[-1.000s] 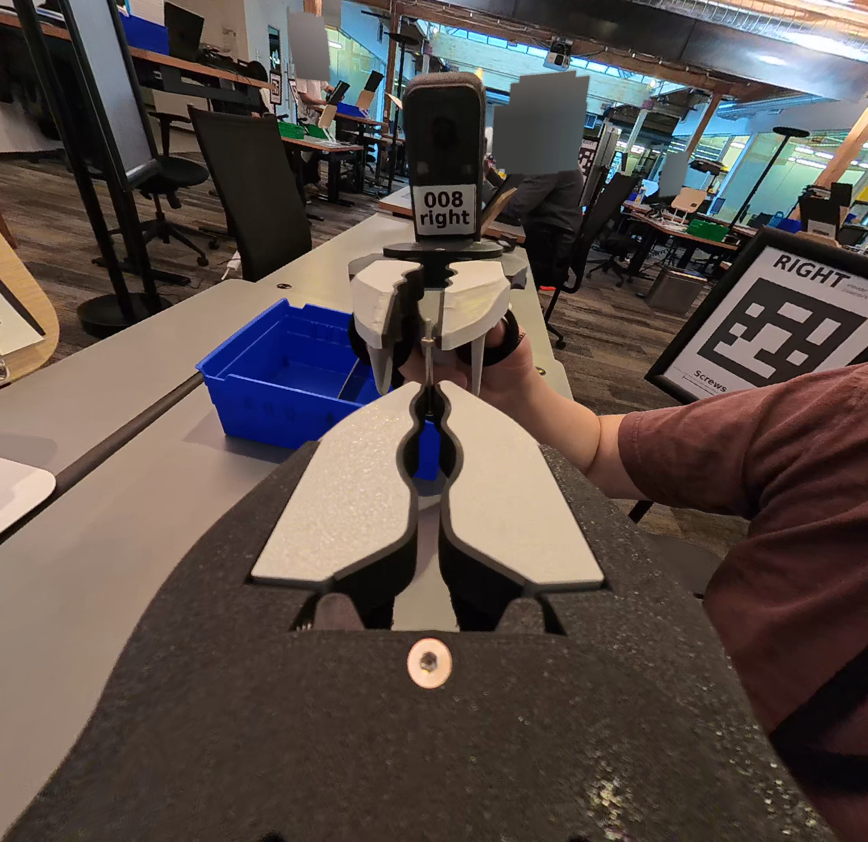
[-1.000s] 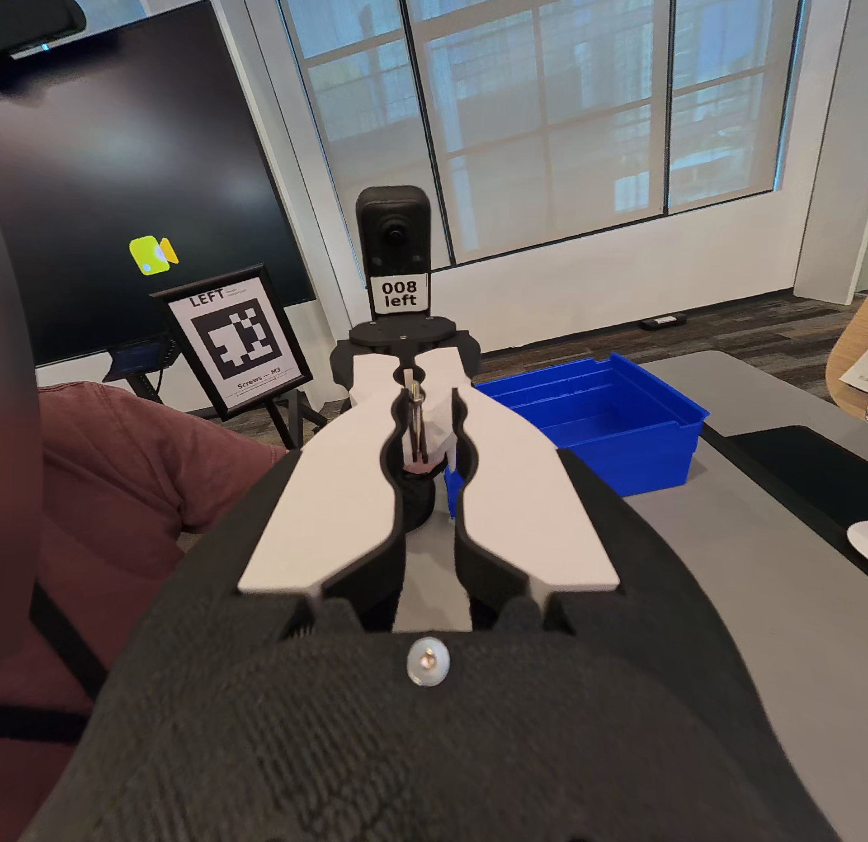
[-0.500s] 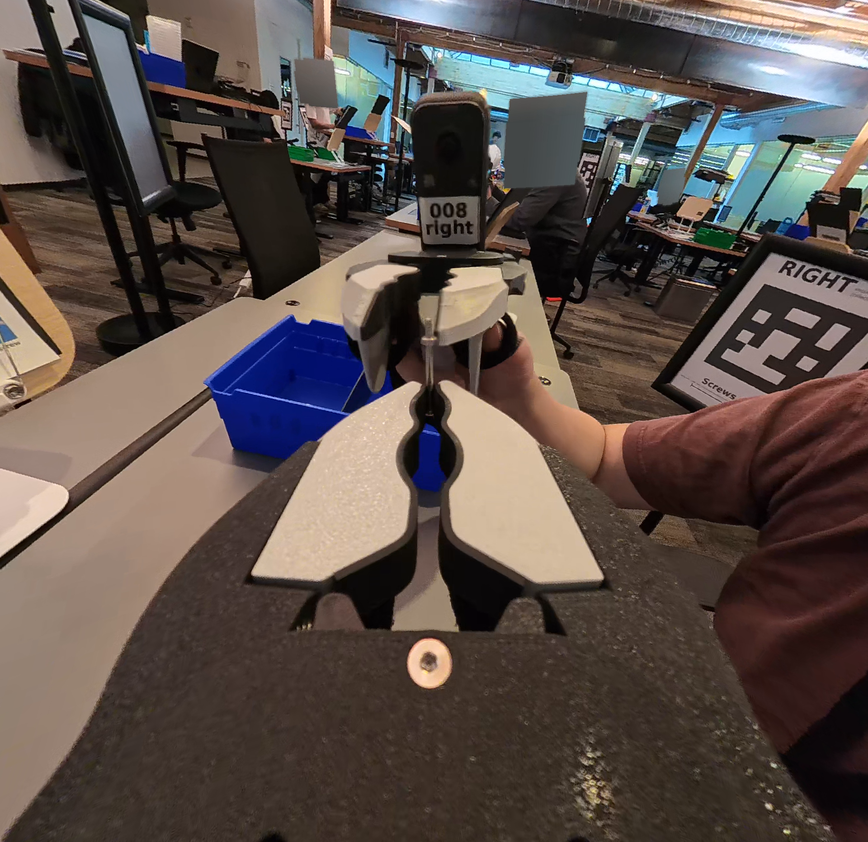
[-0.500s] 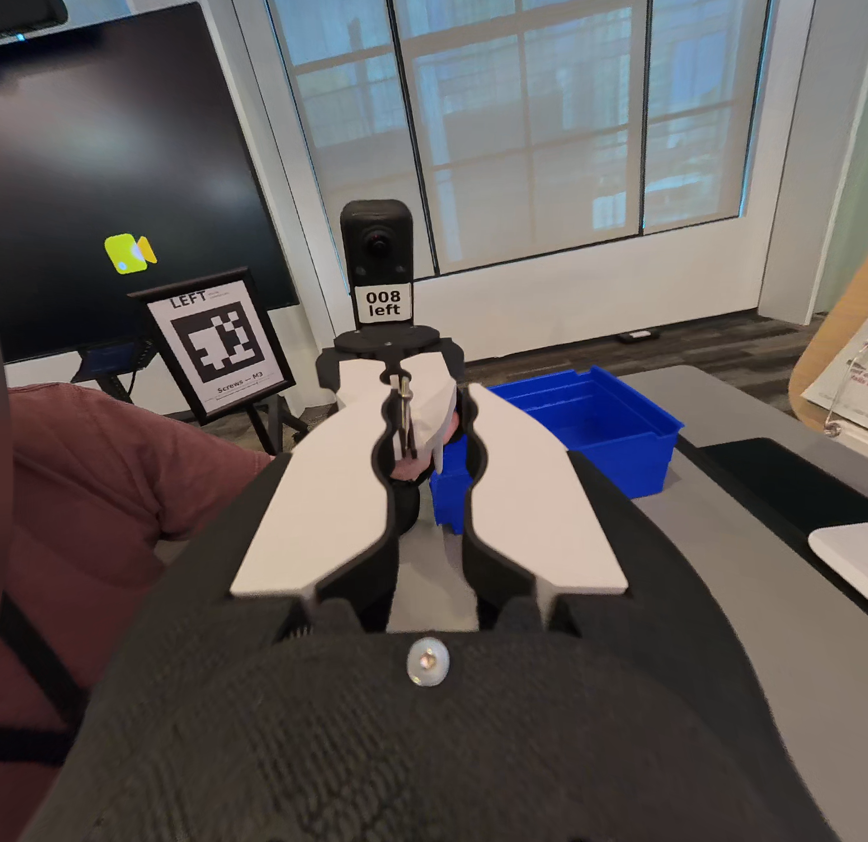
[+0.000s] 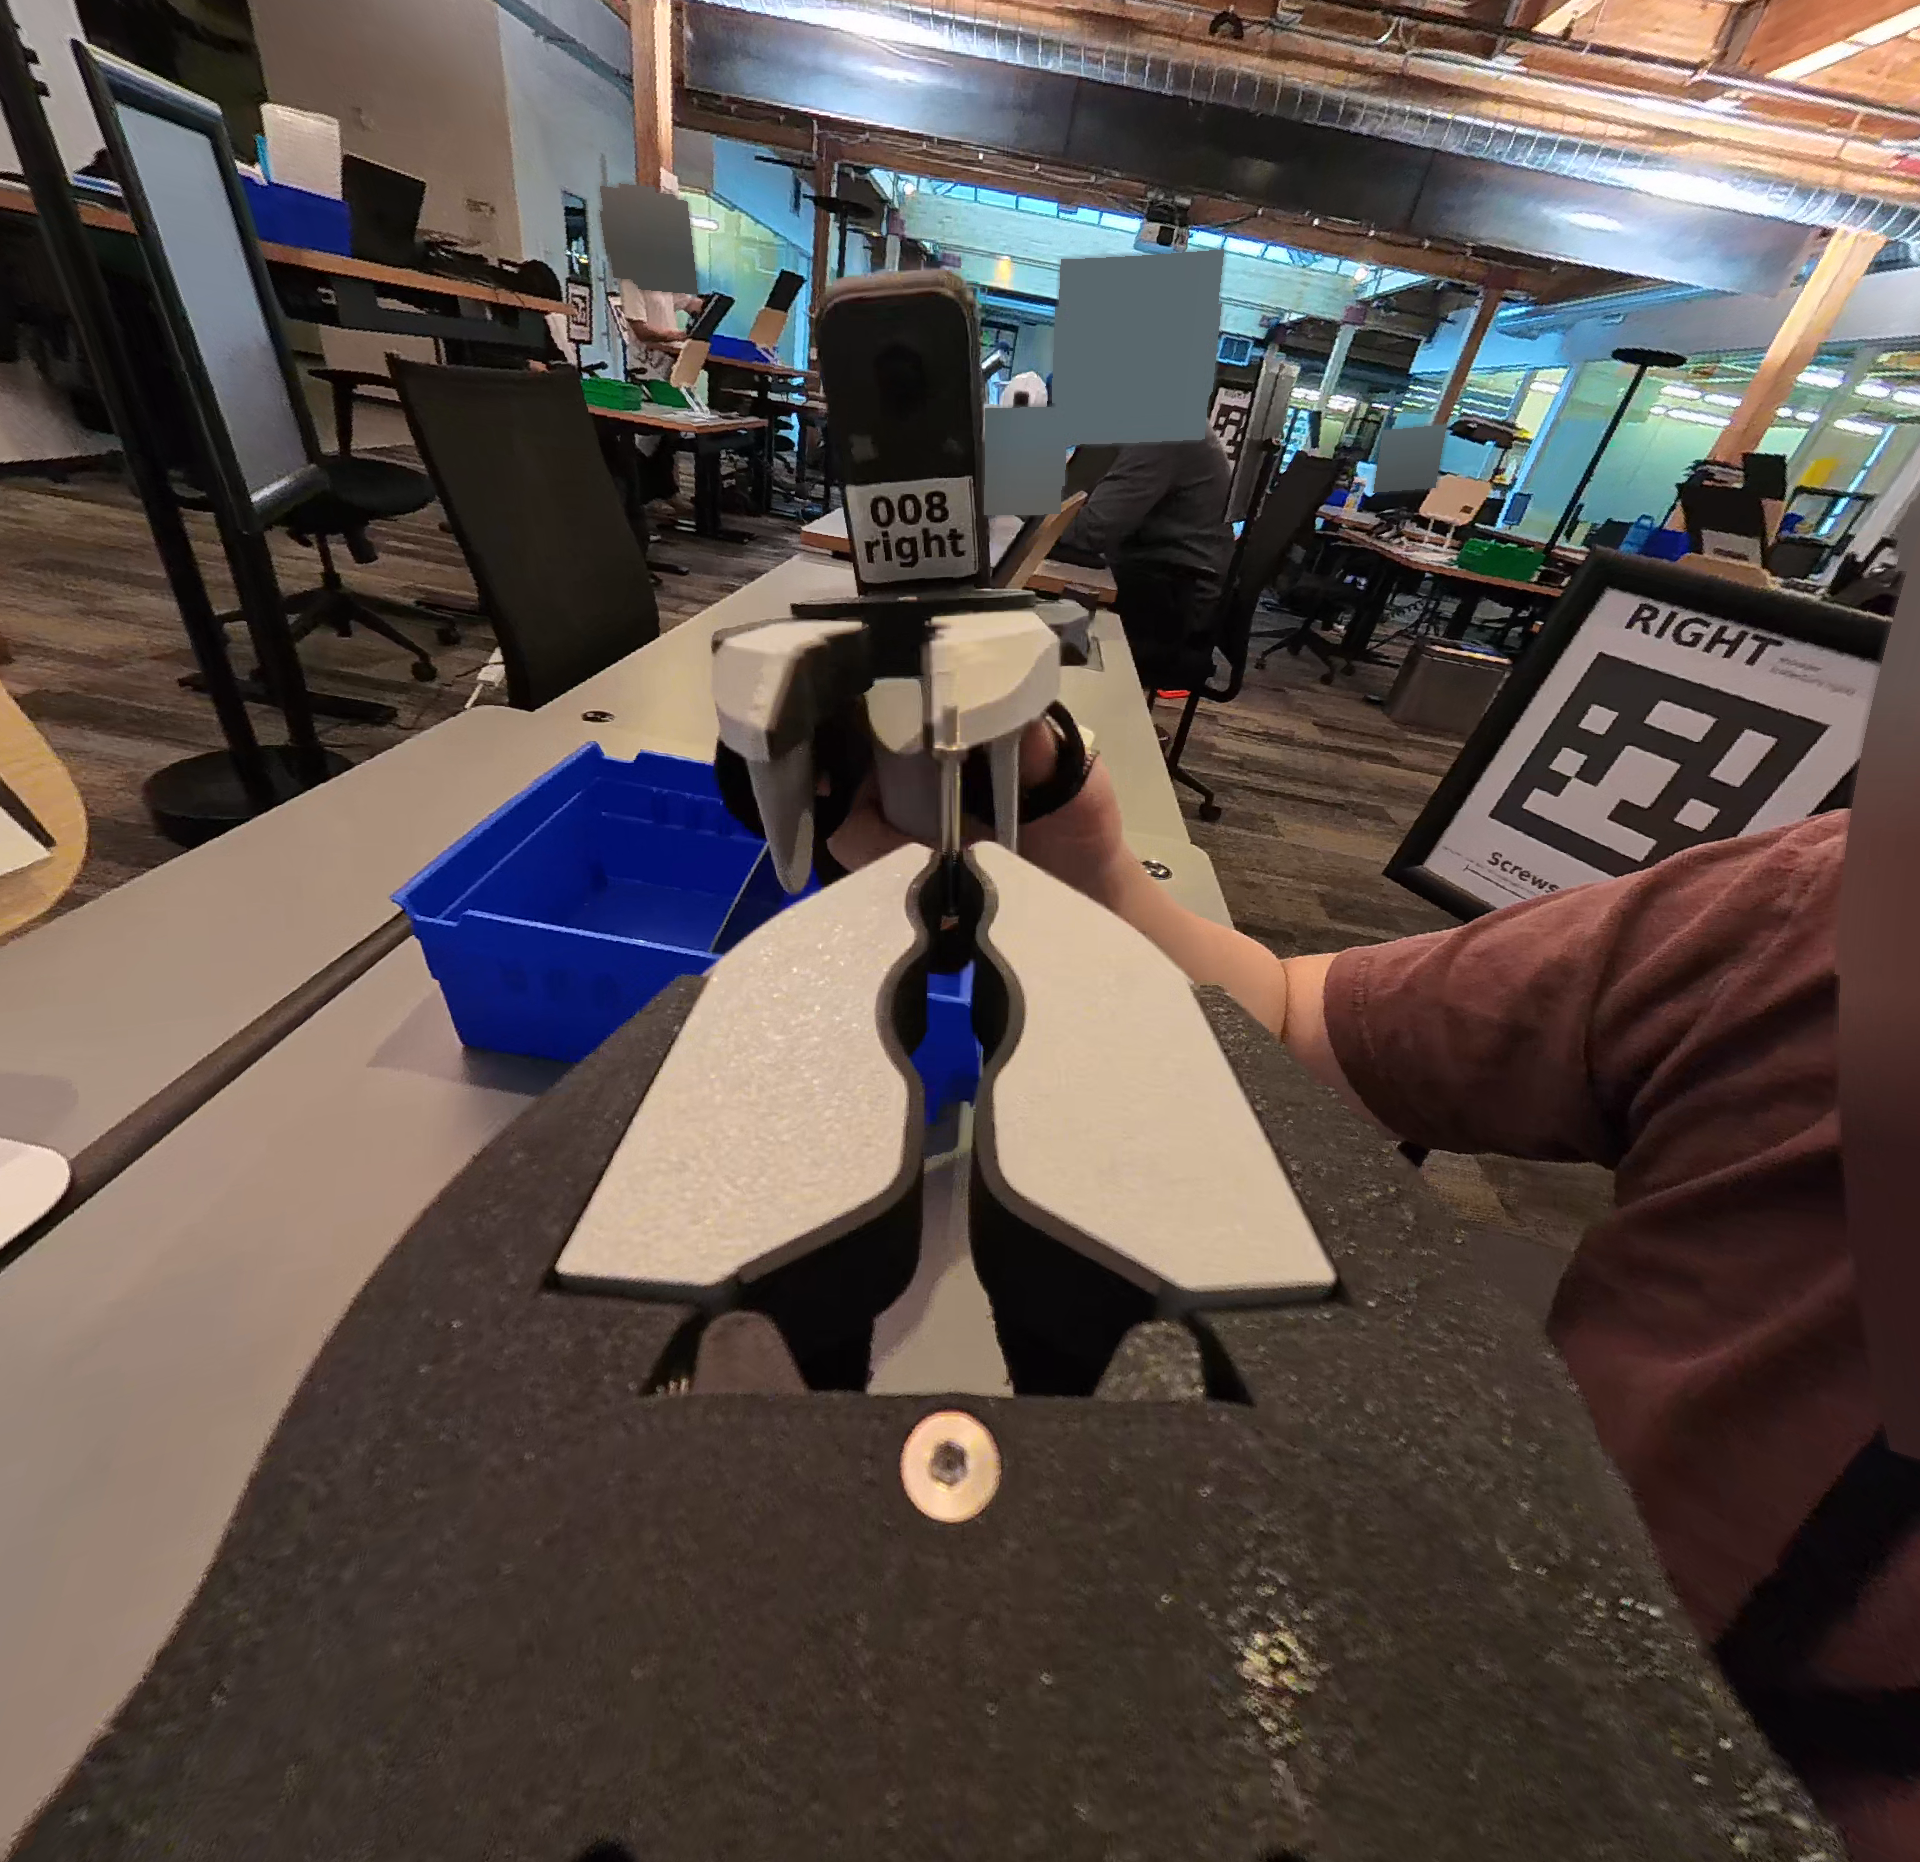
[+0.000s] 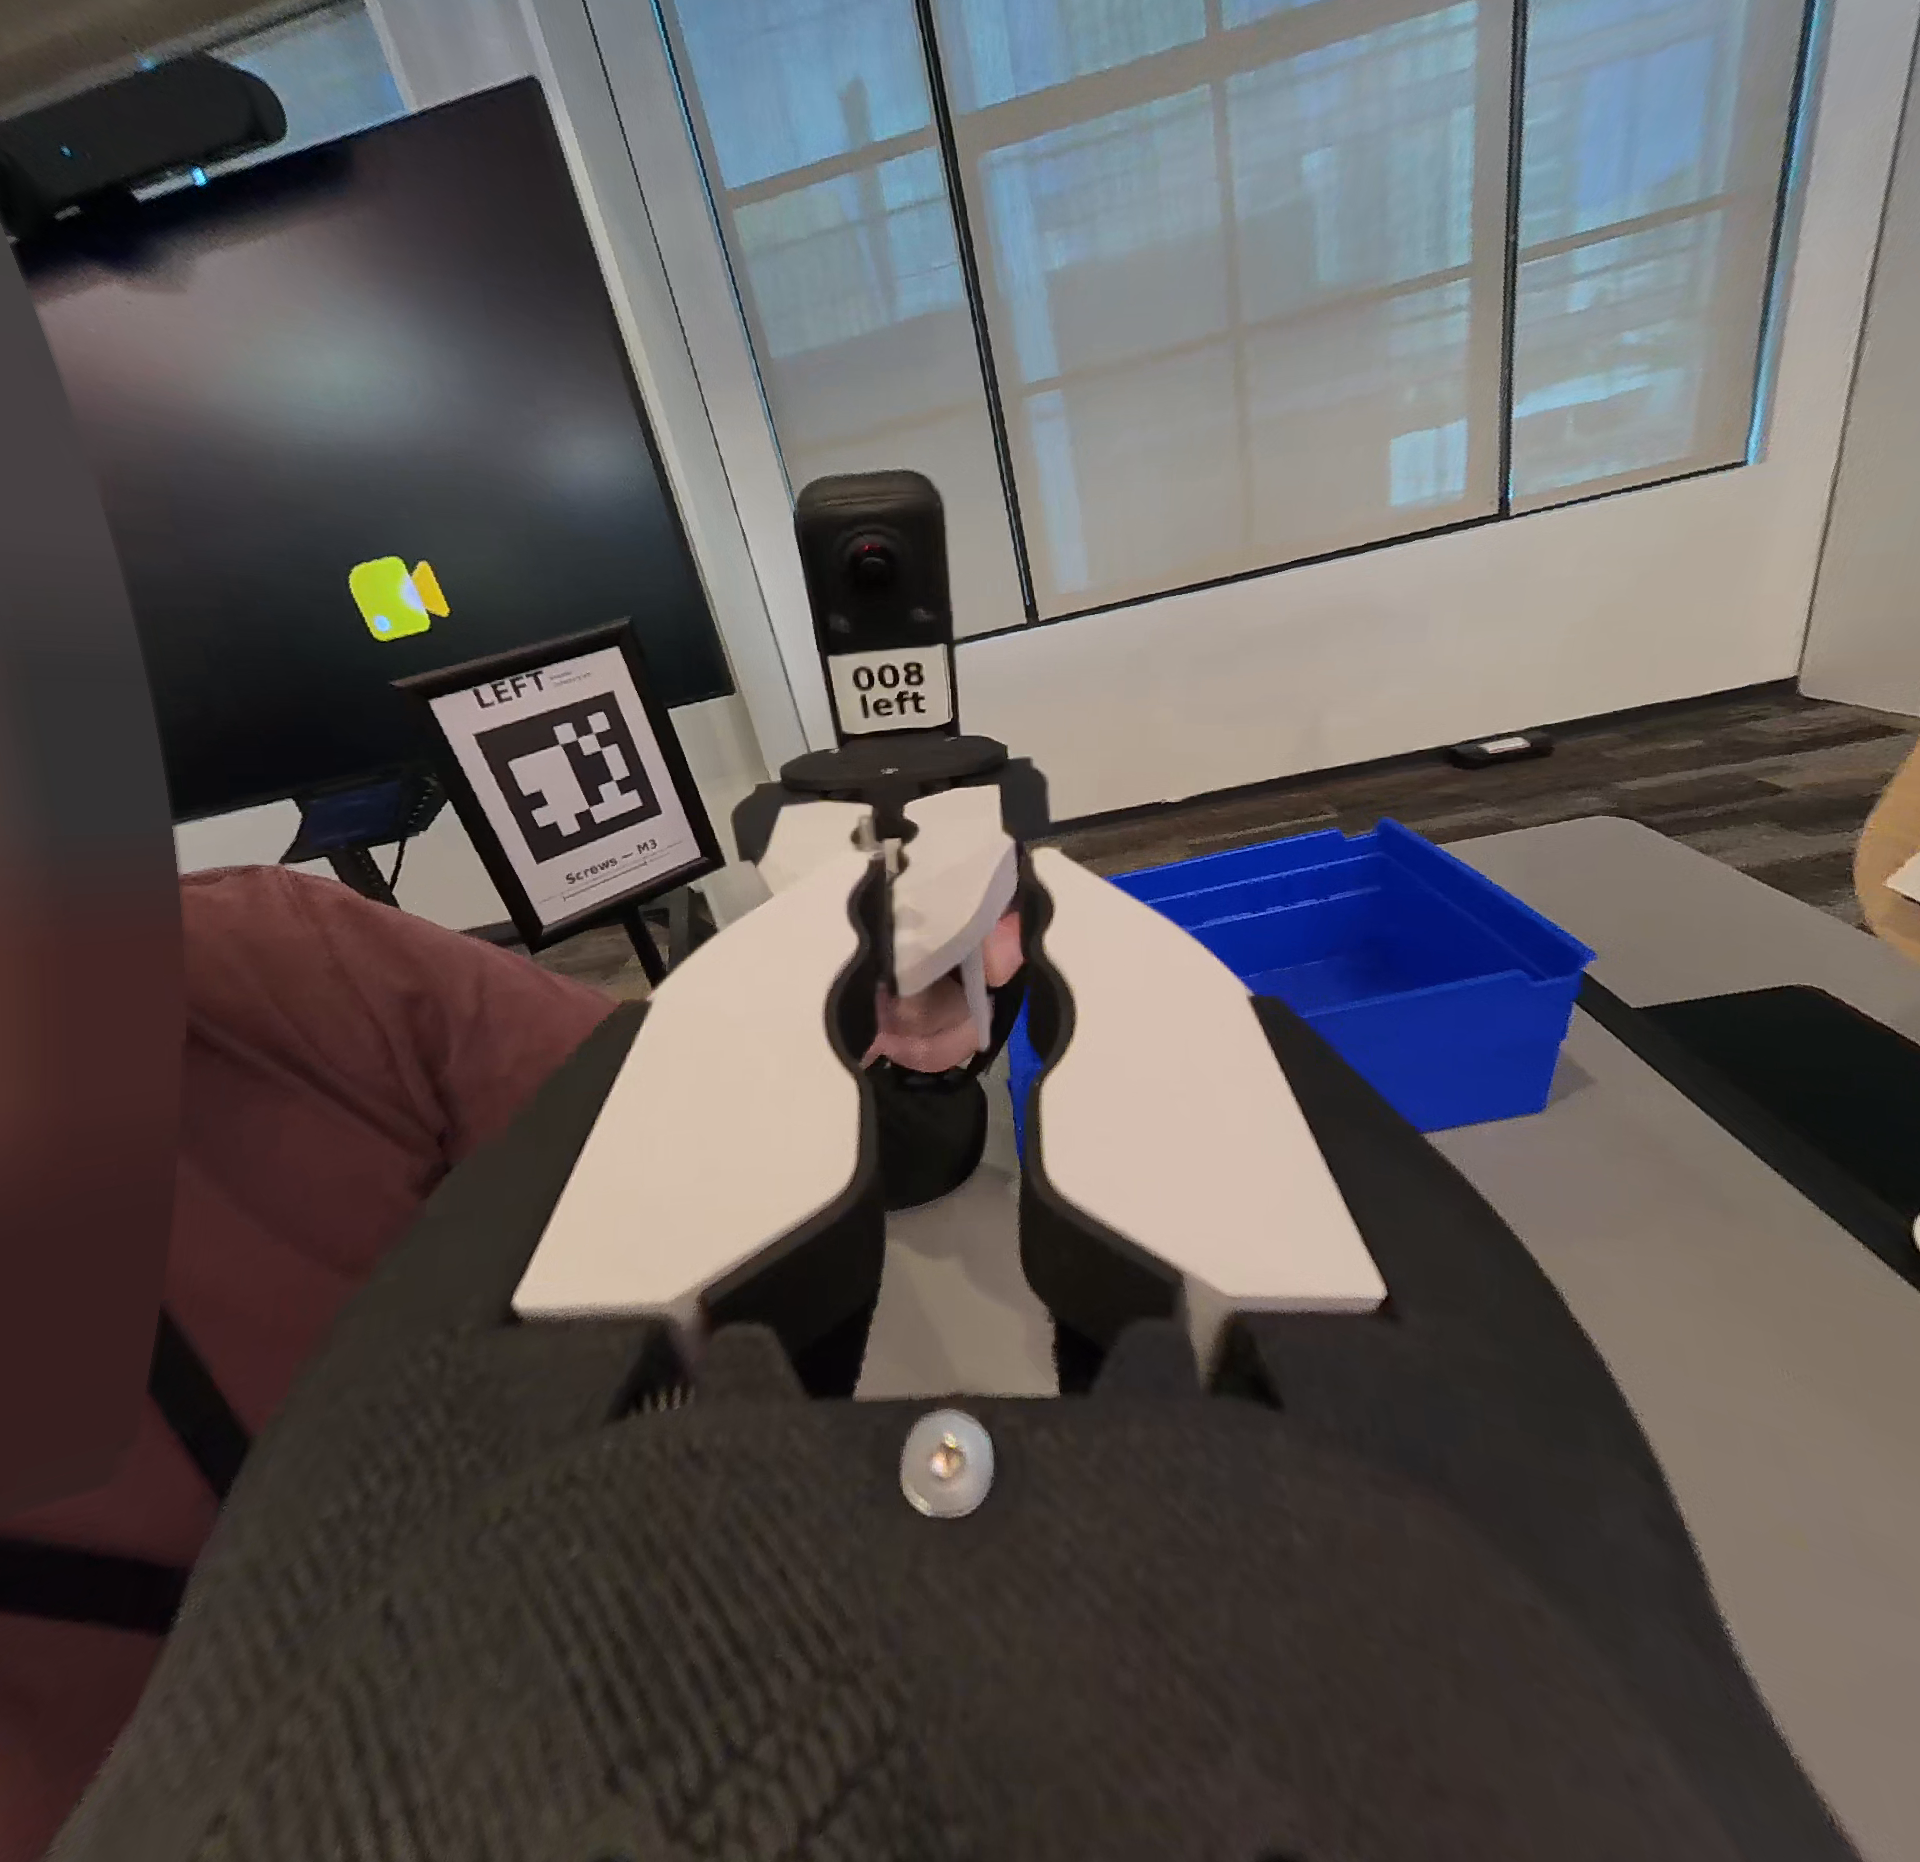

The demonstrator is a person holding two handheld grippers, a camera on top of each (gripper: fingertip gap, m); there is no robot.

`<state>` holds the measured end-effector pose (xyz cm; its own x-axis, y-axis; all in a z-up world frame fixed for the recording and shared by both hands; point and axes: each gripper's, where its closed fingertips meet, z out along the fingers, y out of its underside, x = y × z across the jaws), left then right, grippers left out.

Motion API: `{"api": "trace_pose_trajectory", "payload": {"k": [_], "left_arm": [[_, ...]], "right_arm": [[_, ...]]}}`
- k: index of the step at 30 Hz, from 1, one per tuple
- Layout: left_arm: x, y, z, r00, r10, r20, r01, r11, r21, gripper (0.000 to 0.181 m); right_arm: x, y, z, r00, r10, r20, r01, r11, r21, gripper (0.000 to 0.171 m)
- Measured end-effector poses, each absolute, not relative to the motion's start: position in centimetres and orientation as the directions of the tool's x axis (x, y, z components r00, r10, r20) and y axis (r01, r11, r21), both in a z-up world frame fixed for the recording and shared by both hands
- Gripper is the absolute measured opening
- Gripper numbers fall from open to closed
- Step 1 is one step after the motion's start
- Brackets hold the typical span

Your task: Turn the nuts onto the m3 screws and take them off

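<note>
My left gripper (image 5: 948, 862) is shut on a thin metal screw (image 5: 948, 794) that sticks up from its tips. A small wider piece tops the screw; I cannot tell whether it is a head or a nut. My right gripper (image 6: 951, 862) faces the left one tip to tip and is open. The screw (image 6: 883, 908) lies close to the inner edge of its left finger. In the left wrist view the right gripper (image 5: 896, 846) is rolled to one side, with the screw in front of one finger. In the right wrist view the left gripper (image 6: 899, 939) is tilted.
A blue bin (image 5: 582, 908) (image 6: 1403, 981) stands on the grey table (image 5: 208, 1293) just behind the grippers. Framed marker signs (image 5: 1662, 752) (image 6: 571, 773) stand at the sides. The person's sleeve (image 5: 1610, 1033) is close on the right. A black chair (image 5: 520, 524) stands beyond the table. Both grippers' tips are close together, under 4 cm apart.
My right gripper's jaws have spread apart and it has rolled sideways around the screw. The left gripper has kept its hold on the screw and tilted a little.
</note>
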<state>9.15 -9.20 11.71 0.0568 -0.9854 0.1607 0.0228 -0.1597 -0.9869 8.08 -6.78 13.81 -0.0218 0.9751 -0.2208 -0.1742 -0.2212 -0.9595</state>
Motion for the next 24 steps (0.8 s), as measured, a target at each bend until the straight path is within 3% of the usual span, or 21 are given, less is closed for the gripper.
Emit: {"api": "trace_pose_trajectory", "payload": {"k": [3, 7, 18, 24], "left_arm": [[9.1, -8.9, 11.6, 0.07, -0.984, 0.161, 0.025, -0.16, -0.987, 0.002], [9.5, -9.3, 11.4, 0.045, -0.984, 0.174, 0.024, -0.173, -0.985, 0.002], [9.3, -9.5, 11.8, 0.041, -0.985, 0.166, 0.039, -0.164, -0.986, 0.002], [9.8, -10.0, 11.6, 0.033, -0.987, 0.156, 0.025, -0.155, -0.988, 0.002]], "right_arm": [[8.3, -7.2, 14.6, -0.036, 0.98, -0.197, -0.218, -0.2, -0.955, 0.025], [6.8, -8.3, 13.7, -0.033, 0.985, -0.167, -0.139, -0.17, -0.976, 0.033], [7.9, -7.5, 14.2, -0.065, 0.977, -0.201, -0.2, -0.211, -0.957, 0.031], [7.1, -7.8, 13.9, -0.018, 0.99, -0.138, -0.175, -0.14, -0.975, 0.035]]}}
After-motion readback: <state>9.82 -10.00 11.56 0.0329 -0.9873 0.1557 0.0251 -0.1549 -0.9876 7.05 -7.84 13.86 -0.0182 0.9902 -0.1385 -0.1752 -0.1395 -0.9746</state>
